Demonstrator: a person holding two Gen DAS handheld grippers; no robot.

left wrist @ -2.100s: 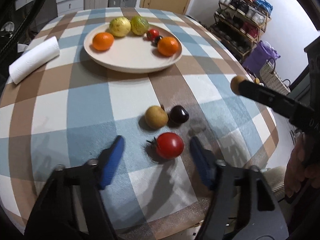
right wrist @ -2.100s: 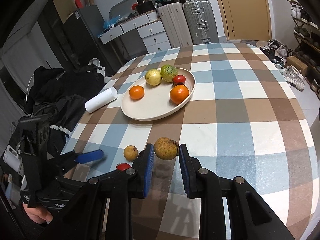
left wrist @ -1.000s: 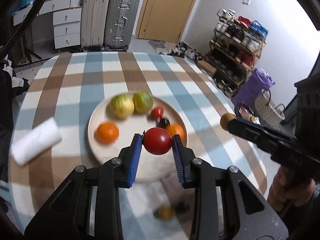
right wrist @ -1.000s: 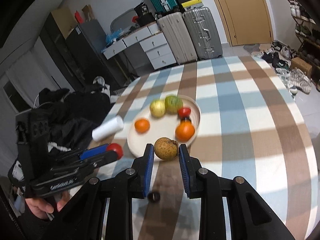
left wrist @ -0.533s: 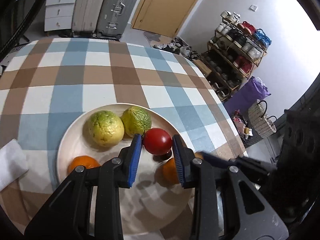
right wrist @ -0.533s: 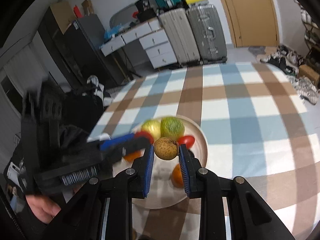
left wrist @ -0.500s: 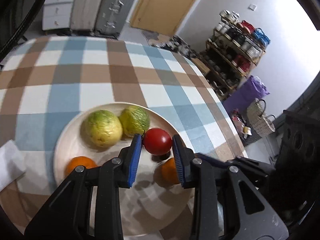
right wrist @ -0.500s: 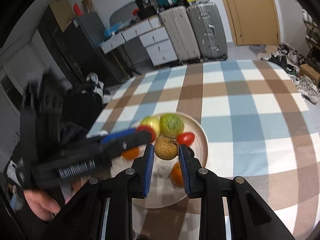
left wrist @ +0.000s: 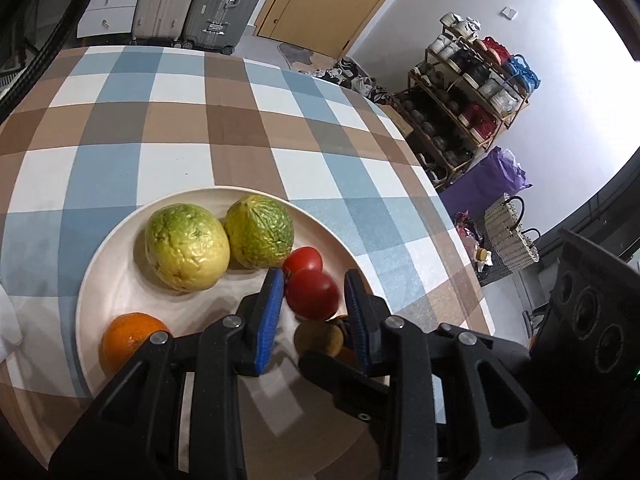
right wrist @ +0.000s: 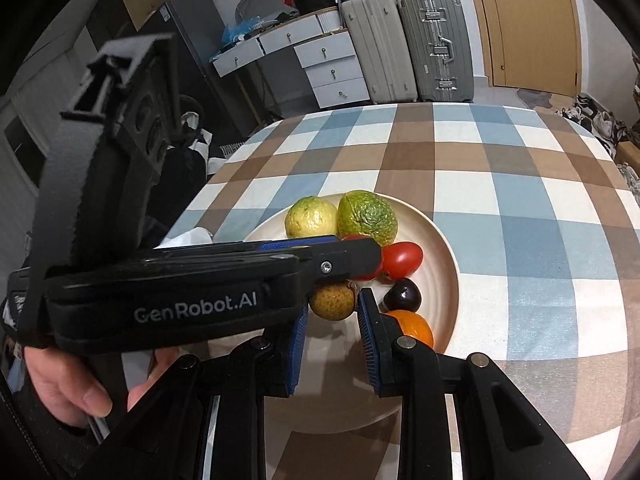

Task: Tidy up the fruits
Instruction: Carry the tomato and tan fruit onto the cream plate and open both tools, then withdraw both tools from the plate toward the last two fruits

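My left gripper (left wrist: 313,294) is shut on a red tomato (left wrist: 312,293) and holds it over the cream plate (left wrist: 120,256), right beside a second red tomato (left wrist: 303,259). My right gripper (right wrist: 332,305) is shut on a small brown fruit (right wrist: 333,301) just above the plate (right wrist: 448,264); this fruit shows under the left gripper (left wrist: 319,337). The left gripper crosses the right wrist view (right wrist: 352,258) and hides part of its tomato. On the plate lie two green-yellow guavas (left wrist: 186,247) (left wrist: 259,231), two oranges (left wrist: 130,336) (right wrist: 412,326) and a dark cherry (right wrist: 402,296).
The round table has a checked cloth (left wrist: 224,120) with its edge at the right (left wrist: 452,216). A white roll (left wrist: 8,320) lies left of the plate. Suitcases (right wrist: 432,44), drawers and a shoe rack (left wrist: 472,92) stand beyond the table.
Both grippers have moved forward and down over the plate with their fruits. The left gripper now crosses directly in front of the right one.
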